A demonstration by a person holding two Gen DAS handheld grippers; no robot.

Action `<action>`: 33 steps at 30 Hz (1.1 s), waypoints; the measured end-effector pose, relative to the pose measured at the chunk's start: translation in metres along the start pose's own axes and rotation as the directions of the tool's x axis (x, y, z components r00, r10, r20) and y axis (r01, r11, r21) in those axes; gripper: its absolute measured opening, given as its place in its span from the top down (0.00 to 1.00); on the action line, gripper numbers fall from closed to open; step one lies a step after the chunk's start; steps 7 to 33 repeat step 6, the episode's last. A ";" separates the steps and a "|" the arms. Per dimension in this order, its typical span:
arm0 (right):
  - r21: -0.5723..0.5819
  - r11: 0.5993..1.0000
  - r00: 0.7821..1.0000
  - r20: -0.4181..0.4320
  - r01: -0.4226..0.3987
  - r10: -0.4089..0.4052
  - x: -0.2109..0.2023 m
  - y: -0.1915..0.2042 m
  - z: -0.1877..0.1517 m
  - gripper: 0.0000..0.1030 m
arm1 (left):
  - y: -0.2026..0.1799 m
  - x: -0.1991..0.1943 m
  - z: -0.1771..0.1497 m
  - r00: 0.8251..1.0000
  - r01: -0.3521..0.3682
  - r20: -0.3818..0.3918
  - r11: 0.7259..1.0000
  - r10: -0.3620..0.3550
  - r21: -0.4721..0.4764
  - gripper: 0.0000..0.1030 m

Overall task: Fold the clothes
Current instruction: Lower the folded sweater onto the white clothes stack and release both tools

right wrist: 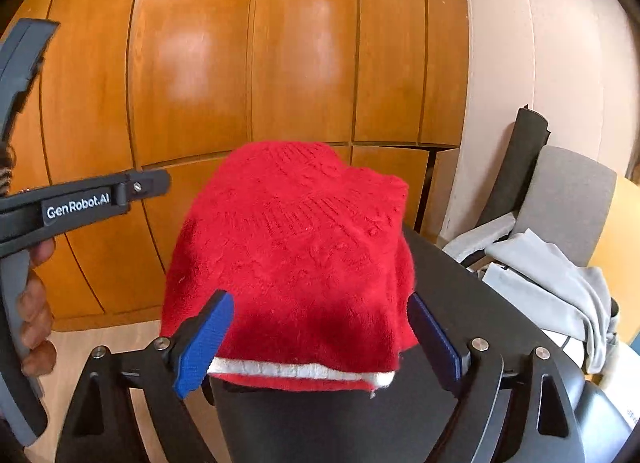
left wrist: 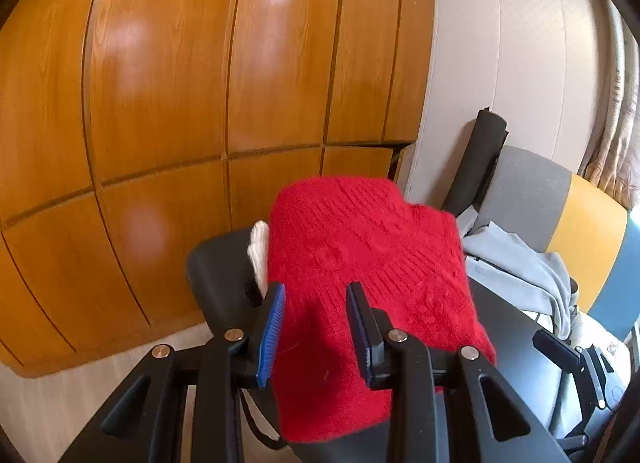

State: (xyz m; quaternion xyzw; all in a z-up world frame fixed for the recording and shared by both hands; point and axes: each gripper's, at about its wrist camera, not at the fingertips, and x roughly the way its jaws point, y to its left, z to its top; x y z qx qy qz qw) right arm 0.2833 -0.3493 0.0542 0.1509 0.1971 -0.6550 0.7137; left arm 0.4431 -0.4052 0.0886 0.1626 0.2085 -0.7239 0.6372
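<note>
Left wrist view: my left gripper point(left wrist: 316, 327) has its blue-padded jaws parted w/ a clear gap, gripping nothing; it sits low over the near part of the folded red knit sweater point(left wrist: 360, 259). Can't tell if the pads touch the knit. The sweater lies on the dark matte tabletop point(left wrist: 216, 275), a white fabric edge point(left wrist: 258, 259) poking out at its left side. Behind it: glossy orange-brown wood wardrobe panels point(left wrist: 200, 83). To the right, a pale grey garment point(left wrist: 520, 267) is draped over a chair w/ grey, yellow and blue back sections point(left wrist: 560, 199). Part of the other gripper shows at the far right edge.

Right wrist view: my right gripper point(right wrist: 320, 339) is spread wide, released, its fingers flanking the sweater's point(right wrist: 288, 255) near edge on both sides w/o pinching it. A white stripe point(right wrist: 296, 371) runs along that near hem, above the tabletop point(right wrist: 460, 287). The left gripper point(right wrist: 80, 199), labelled GenRobot.AI, shows side-on at left, w/ the hand point(right wrist: 36, 315) around its handle. Grey garment point(right wrist: 548, 283) on the chair point(right wrist: 572, 199) at right.
</note>
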 end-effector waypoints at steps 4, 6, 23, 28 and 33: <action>0.015 1.000 1.000 -0.001 -0.004 0.004 0.000 -0.006 -0.004 0.11 | -0.004 0.000 -0.004 1.000 -0.003 -0.002 1.000 0.003 0.002 0.69; 0.021 1.000 1.000 -0.005 -0.002 0.002 0.002 -0.007 -0.005 0.11 | -0.008 -0.001 -0.006 1.000 -0.018 0.004 1.000 0.018 0.020 0.69; 0.021 1.000 1.000 -0.005 -0.002 0.002 0.002 -0.007 -0.005 0.11 | -0.008 -0.001 -0.006 1.000 -0.018 0.004 1.000 0.018 0.020 0.69; 0.021 1.000 1.000 -0.005 -0.002 0.002 0.002 -0.007 -0.005 0.11 | -0.008 -0.001 -0.006 1.000 -0.018 0.004 1.000 0.018 0.020 0.69; 0.021 1.000 1.000 -0.005 -0.002 0.002 0.002 -0.007 -0.005 0.11 | -0.008 -0.001 -0.006 1.000 -0.018 0.004 1.000 0.018 0.020 0.69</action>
